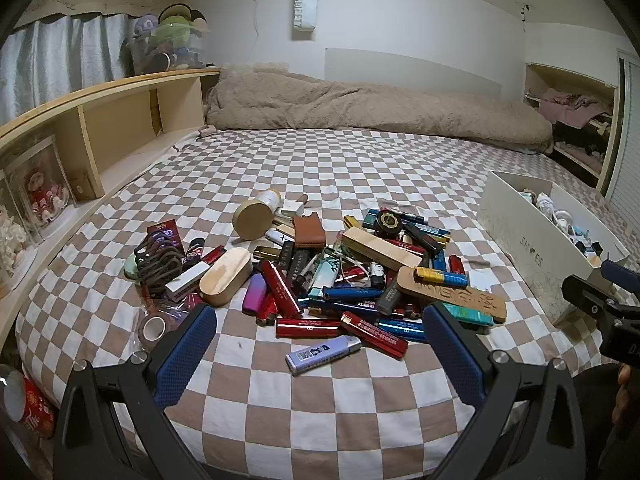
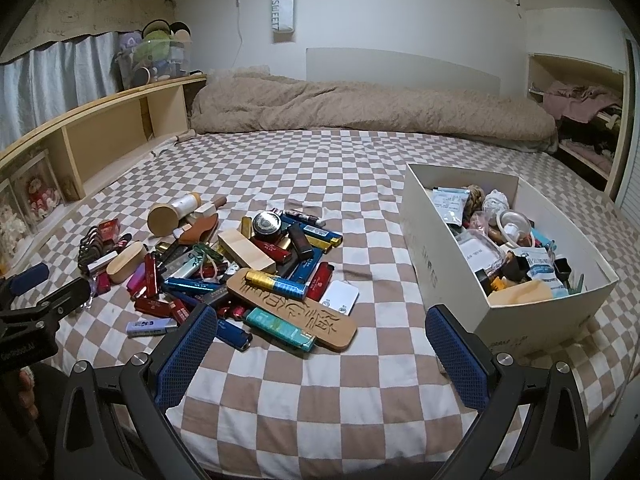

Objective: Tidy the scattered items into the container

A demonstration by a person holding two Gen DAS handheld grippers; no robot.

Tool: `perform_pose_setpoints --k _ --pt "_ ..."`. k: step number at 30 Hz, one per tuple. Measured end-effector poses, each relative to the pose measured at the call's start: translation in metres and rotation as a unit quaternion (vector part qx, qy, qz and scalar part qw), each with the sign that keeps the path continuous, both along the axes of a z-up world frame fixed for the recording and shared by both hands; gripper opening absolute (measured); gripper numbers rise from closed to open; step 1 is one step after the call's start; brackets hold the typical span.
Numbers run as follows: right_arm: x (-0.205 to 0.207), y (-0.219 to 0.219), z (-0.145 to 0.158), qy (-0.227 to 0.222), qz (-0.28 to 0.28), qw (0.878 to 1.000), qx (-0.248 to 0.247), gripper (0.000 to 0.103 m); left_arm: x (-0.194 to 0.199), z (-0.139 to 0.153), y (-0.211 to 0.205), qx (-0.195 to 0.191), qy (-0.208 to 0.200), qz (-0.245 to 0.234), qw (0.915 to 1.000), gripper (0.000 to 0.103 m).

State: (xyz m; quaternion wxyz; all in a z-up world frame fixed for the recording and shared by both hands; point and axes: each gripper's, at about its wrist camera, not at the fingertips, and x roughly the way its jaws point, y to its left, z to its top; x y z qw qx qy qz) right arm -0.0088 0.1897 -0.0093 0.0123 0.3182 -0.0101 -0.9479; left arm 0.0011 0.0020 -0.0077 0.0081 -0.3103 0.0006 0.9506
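Lighter pile lies beyond both grippers' wide, empty jaws.

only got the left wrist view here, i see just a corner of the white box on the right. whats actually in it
Observer: The right wrist view looks into the white box; it is already crowded with packets, a coil of rope and other small items.
Operator: anything hidden behind the wooden plaque from my side
Observer: A white card-like tag lies flat on the sheet just beyond the carved wooden plaque, between the pile and the box.
Operator: is the right gripper holding something
Observer: No, the right gripper is open and empty over bare checked sheet, like the left gripper.
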Motion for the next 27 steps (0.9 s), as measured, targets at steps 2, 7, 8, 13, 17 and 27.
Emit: perform_pose_setpoints --k 2,7,8,13,17,27 --pt "-0.0001 -0.0006 -0.0004 -0.001 0.000 1.000 0.001 0.103 -0.0002 0.0000 0.0001 -0.002 -0.001 0.000 1.0000 0.103" --pt "-0.0004 -0.0006 -0.0007 -0.002 -0.001 1.000 0.002 0.103 -0.0001 -0.0001 0.0003 -0.002 -0.001 0.001 1.0000 0.103" --pt "-0.0005 -0.0006 -0.0010 -0.002 -0.001 1.000 0.002 0.103 -0.0001 -0.0003 0.0006 -0.003 -0.001 0.001 1.0000 0.103" --pt "-0.0007 -0.0001 -0.0015 -0.004 -0.002 1.000 0.001 0.103 -0.0001 -0.0003 0.0004 -0.003 -0.001 0.000 1.0000 0.103" --pt "-0.0007 -0.0003 -0.0017 -0.004 -0.002 1.000 0.002 0.103 -0.0004 -0.0011 0.0010 -0.005 -0.002 -0.002 1.0000 0.103" --pt "-0.0010 -0.0003 -0.0038 -0.009 -0.002 1.000 0.002 0.103 -0.0008 -0.0041 0.0032 -0.008 -0.005 -0.005 0.9999 0.103"
